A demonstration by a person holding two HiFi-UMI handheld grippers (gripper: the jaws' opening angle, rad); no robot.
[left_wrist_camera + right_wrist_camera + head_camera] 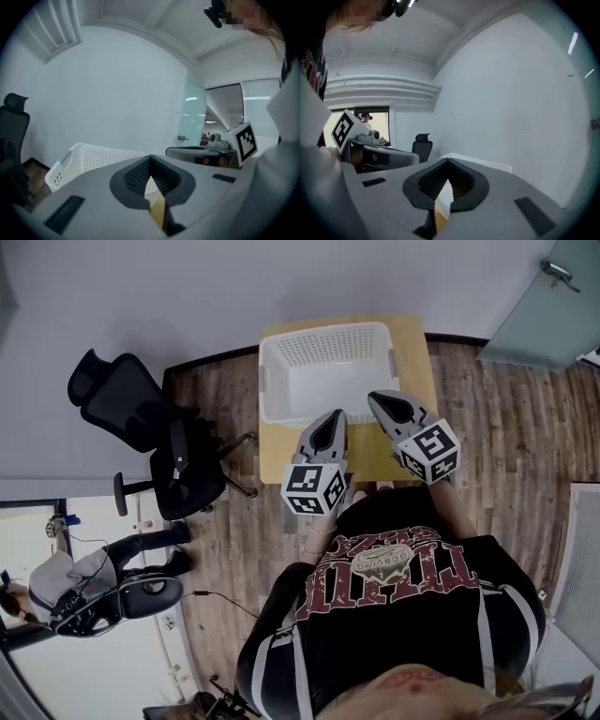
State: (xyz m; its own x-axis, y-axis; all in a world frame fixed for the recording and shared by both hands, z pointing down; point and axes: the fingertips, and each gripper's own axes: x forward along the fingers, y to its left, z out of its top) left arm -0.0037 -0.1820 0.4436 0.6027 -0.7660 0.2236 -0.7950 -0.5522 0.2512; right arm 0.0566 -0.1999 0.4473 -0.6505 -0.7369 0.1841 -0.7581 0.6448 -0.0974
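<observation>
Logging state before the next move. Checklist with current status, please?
1. Left gripper jaws together, nothing between: ok.
2. Right gripper jaws together, nothing between: ok.
3. Grippers apart from each other: ok.
4. Basket upright on table: ok.
5. Basket empty: cannot tell. The visible floor is bare, but the grippers cover the near edge.
6. Chair apart from table, on its left: ok.

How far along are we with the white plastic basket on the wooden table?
Done: nothing visible; the white perforated plastic basket looks empty. In hand: nothing; the left gripper and right gripper are both shut and empty, above the light wooden table at the basket's near edge. Left: seemingly all of it.
</observation>
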